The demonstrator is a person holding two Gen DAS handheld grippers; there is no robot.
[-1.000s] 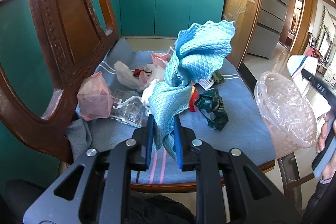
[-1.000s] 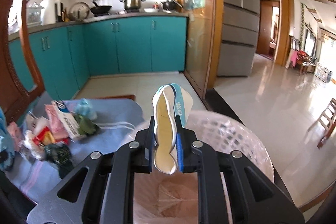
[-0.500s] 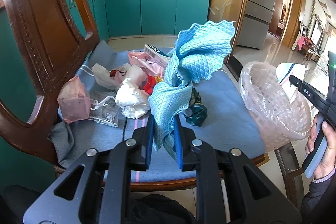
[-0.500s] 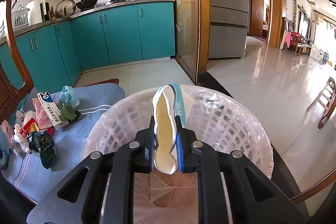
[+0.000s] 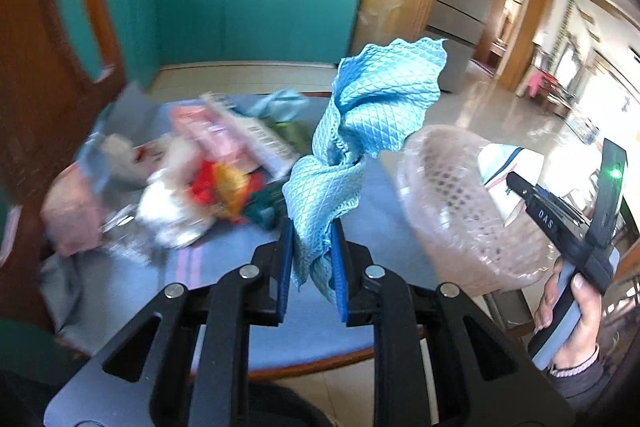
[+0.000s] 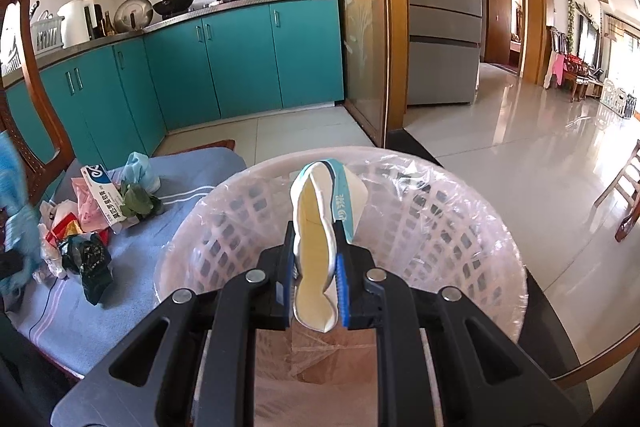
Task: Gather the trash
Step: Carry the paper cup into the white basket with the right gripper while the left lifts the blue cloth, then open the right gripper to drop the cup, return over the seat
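The left gripper [image 5: 311, 269] has its jaws drawn in to a narrow gap, pinching a blue cloth [image 5: 360, 131] that stands up twisted above the fingers, held over the near edge of the table [image 5: 392, 227]. Left of it a blurred heap of trash [image 5: 208, 183] lies on the grey-blue tablecloth [image 6: 132, 259]: pink bags, white plastic, red and green wrappers, a long box. The right gripper [image 6: 316, 287] is likewise nearly closed, clamped on a crushed paper cup [image 6: 320, 227], white with a blue band, held just above the open mouth of the basket [image 6: 480, 227]. The basket, lined with clear plastic, sits at the table's right edge. Behind are a wooden chair [image 5: 44, 75], teal cabinets [image 6: 240, 63], pots on the counter, a fridge [image 6: 440, 7] and a glossy tiled floor [image 6: 520, 147].
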